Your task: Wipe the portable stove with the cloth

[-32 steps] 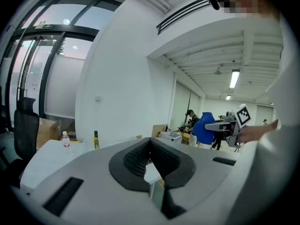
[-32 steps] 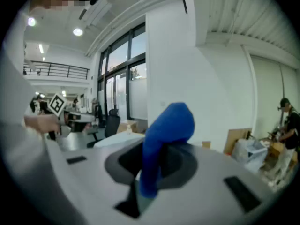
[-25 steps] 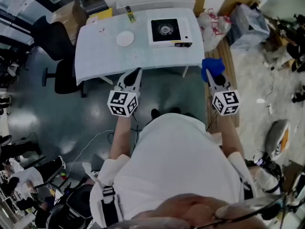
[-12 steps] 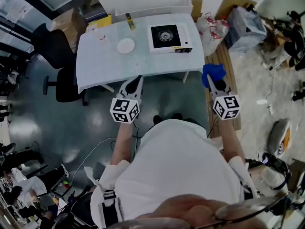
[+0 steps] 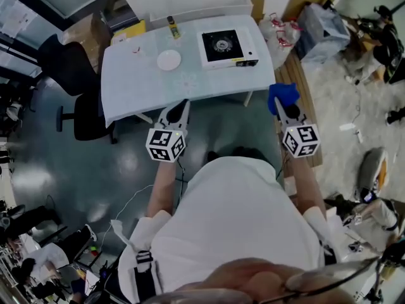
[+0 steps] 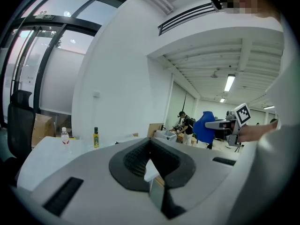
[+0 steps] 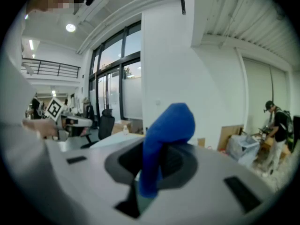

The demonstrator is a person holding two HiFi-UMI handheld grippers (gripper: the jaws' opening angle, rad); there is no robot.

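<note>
head view: the person's torso hides the floor below the arms, and the jaw gaps are too small to read here. the portable stove (image 5: pixel 228 46) sits on the far right part of the white table (image 5: pixel 145 87), well apart from both grippers. the left gripper (image 5: pixel 180 108) and the right gripper (image 5: pixel 279 104) are held over the floor, short of the table's near edge. the blue cloth (image 5: pixel 283 94) bunches at the right gripper's tip.

left gripper view: jaws drawn together, nothing between them. the stove is hidden behind the gripper body. a yellow-labelled bottle (image 6: pixel 95 138) stands on the table at left; the cloth shows far right.

right gripper view: jaws clamped on the cloth, which stands up out of them in a fold. the stove is out of sight; the left gripper shows at left.
</note>
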